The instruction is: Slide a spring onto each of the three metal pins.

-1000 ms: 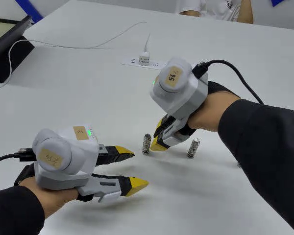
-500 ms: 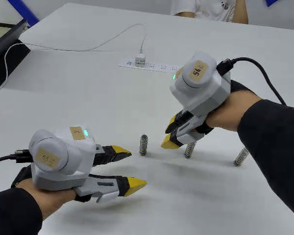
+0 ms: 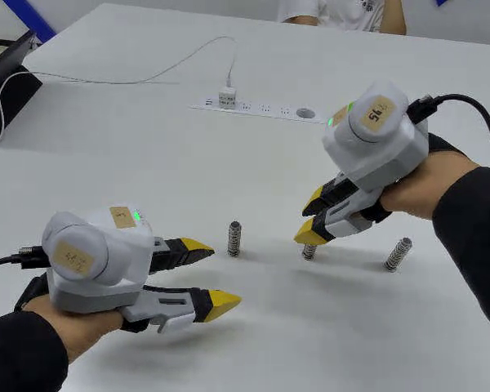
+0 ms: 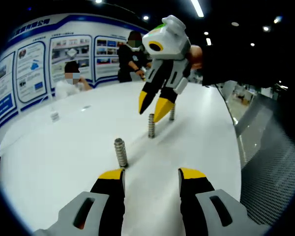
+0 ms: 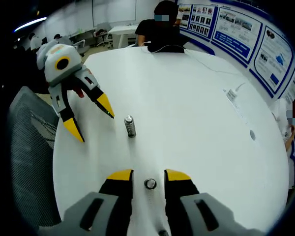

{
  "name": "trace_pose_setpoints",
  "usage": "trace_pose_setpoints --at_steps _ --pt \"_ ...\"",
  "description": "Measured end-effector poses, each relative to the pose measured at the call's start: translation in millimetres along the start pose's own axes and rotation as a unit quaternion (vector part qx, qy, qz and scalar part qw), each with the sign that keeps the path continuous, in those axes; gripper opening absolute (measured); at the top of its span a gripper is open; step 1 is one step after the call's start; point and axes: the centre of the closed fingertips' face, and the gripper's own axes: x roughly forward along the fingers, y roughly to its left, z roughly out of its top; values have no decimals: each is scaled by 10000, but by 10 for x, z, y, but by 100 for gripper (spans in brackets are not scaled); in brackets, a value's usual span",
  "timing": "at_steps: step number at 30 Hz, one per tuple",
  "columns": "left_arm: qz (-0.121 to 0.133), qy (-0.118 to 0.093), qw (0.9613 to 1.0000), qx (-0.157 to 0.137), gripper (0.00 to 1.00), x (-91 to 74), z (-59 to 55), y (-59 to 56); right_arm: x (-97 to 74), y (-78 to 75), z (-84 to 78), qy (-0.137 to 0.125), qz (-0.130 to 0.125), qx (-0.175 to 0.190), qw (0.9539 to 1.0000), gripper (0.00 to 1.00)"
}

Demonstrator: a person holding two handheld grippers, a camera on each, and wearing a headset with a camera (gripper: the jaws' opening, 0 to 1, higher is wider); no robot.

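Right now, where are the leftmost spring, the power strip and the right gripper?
leftmost spring (image 3: 234, 238): head view, middle of its coils.
power strip (image 3: 265, 107): head view, its top face.
right gripper (image 3: 302, 227): head view, midway between fingertips.

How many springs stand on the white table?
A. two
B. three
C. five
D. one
B: three stand in a row on the table: the first spring ahead of the left gripper, the middle spring under the open jaws of the right gripper, and the third spring beyond it.
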Motion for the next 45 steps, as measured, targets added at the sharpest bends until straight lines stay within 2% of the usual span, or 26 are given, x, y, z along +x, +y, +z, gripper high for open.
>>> trace_pose_setpoints --at_steps 10,24,36,45 --pt "24 -7 10000 -25 45 -7 6 16 -142 -58 -139 -146 -182 212 9995 27" --pt "42 -21 10000 -60 46 -15 10 26 -301 -22 -379 -359 -407 522 9972 28" --pt "60 -30 9999 -94 47 -46 4 33 -437 151 -552 -652 -482 690 9943 29" --pt "59 -18 9999 -111 48 -36 2 20 -494 221 -822 -713 -574 967 9911 29"
